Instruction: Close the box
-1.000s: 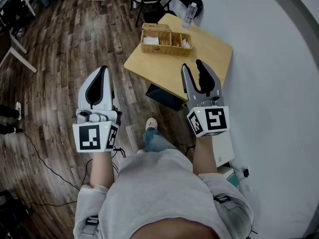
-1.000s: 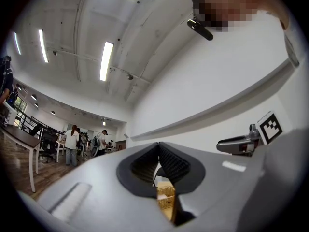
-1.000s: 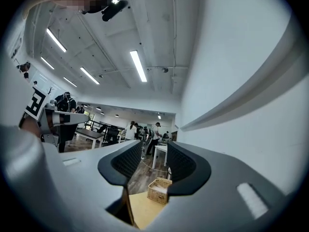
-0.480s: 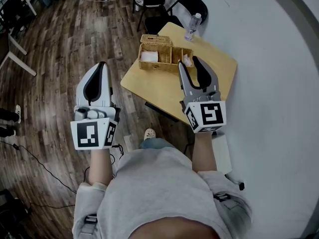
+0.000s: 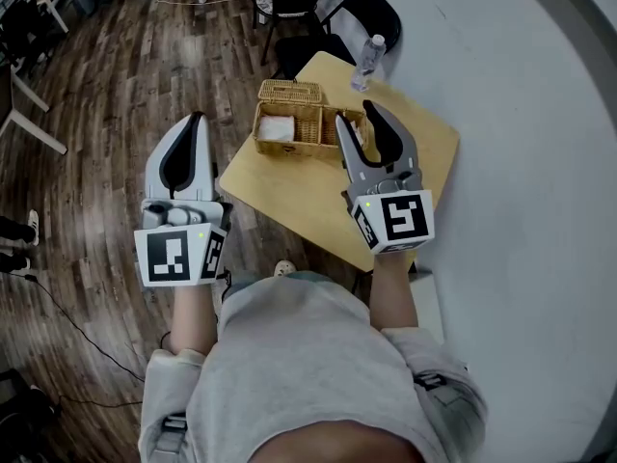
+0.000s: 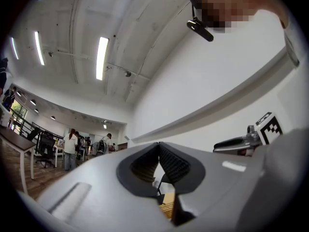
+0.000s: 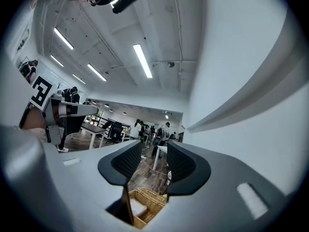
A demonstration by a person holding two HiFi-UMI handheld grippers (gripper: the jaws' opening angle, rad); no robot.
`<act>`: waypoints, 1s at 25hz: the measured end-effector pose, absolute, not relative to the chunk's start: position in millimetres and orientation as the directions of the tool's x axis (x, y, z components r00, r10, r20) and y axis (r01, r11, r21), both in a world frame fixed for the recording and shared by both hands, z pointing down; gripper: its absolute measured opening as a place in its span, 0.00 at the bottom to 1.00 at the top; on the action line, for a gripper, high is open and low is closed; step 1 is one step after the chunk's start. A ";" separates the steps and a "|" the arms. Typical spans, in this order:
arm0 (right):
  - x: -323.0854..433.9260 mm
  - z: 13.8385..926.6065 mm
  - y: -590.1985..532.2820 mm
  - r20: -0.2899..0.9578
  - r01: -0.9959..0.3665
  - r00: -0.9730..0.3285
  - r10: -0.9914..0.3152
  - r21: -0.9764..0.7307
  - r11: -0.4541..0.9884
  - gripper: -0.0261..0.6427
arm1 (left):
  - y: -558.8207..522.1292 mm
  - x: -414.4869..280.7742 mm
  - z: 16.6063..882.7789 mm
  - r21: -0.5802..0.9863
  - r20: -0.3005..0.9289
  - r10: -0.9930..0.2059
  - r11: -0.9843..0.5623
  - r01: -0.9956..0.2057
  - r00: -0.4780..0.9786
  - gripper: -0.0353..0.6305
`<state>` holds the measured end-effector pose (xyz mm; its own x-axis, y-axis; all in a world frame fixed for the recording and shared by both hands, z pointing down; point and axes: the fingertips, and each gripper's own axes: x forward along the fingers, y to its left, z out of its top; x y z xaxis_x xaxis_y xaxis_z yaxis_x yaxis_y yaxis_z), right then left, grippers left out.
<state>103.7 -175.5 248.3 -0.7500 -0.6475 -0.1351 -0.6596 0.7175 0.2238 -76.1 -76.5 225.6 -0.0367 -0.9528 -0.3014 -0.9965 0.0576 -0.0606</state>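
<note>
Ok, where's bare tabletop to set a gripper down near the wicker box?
The near half of the light wooden table, between the open wicker box and the near edge, is bare. So is the strip by the white wall. The far side is crowded: box, clear plastic bottle, right gripper above.

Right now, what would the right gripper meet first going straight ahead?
Probably the open wicker box, seen low between its open jaws; depth is unclear, so the right gripper might pass above it.
</note>
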 end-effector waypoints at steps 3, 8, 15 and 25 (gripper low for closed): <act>100.8 251.1 -184.6 -0.129 -0.655 -0.754 -0.644 0.225 0.722 0.28 | -85.9 -75.7 227.1 -0.065 -0.293 -0.956 0.057 -0.996 -0.036 0.14; 96.5 256.0 -199.6 -0.116 -0.660 -0.749 -0.652 0.222 0.718 0.28 | -102.3 -80.7 226.5 -0.067 -0.294 -0.955 0.059 -0.996 -0.036 0.14; 86.0 250.8 -230.0 -0.124 -0.687 -0.726 -0.677 0.188 0.702 0.28 | -138.7 -95.7 229.5 -0.064 -0.291 -0.957 0.029 -0.998 -0.009 0.14; 48.6 249.4 -292.2 -0.101 -0.726 -0.688 -0.719 0.114 0.678 0.28 | -211.5 -141.7 235.2 -0.048 -0.271 -0.962 -0.036 -0.998 0.047 0.14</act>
